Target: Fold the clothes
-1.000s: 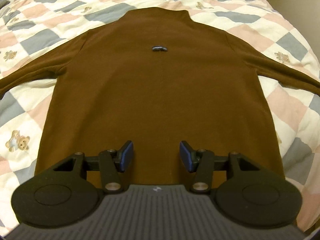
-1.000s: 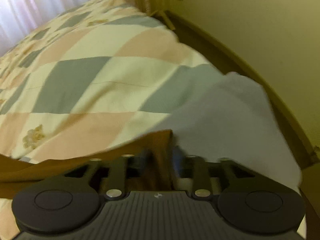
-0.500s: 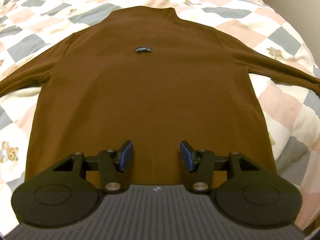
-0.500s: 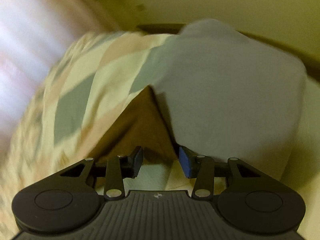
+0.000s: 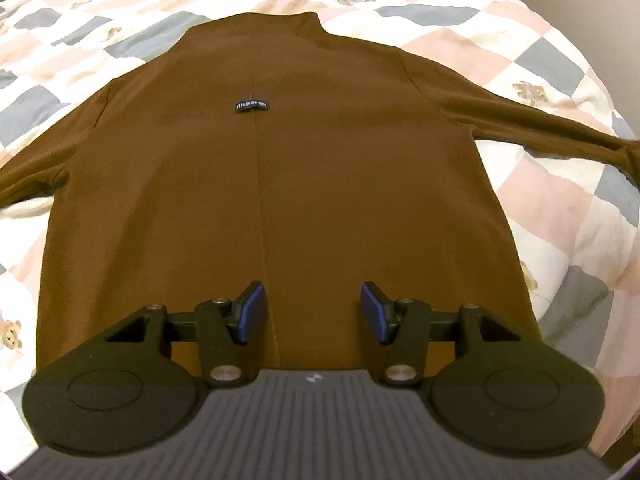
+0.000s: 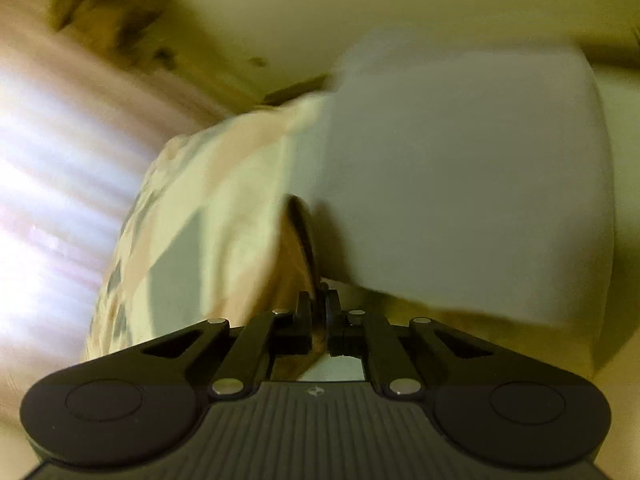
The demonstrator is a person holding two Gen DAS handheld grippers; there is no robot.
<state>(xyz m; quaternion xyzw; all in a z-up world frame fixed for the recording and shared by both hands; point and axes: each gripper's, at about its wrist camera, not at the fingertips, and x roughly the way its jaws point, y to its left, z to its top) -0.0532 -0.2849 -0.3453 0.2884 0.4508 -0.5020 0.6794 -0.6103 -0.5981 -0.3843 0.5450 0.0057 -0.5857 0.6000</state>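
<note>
Your left gripper [image 5: 311, 312] hangs over the bottom edge of a brown sweater [image 5: 280, 184], and its jaws are wide open with nothing between them. The blue pads [image 5: 250, 312] on its fingers look flat and smooth. The sweater lies flat on the bed, back side up, with its collar at the far end. Its cloth looks soft and plain, with a thin seam running down the middle. A small dark label [image 5: 251, 106] with tiny white letters sits high on that seam. One long sleeve [image 5: 540, 130] stretches out to the right, and the other runs off the left side.

Under the sweater is a quilt [image 5: 532, 52] made of pink, gray and cream diamonds, puffy and a bit wrinkled. Little teddy bears [image 5: 530, 92] are printed on some patches.

Your right gripper [image 6: 319, 304] has its jaws pressed tight together on a thin fold of brown cloth [image 6: 298, 248]. This view is very blurry. It shows things the left view does not: a big pale gray cloth [image 6: 460, 184] bulging just past the jaws, a yellowish wall [image 6: 360, 8], and bright streaky curtains [image 6: 52, 200] on the left. The quilt [image 6: 200, 216] shows here too, smeared. Only the left view shows the whole sweater's shape.
</note>
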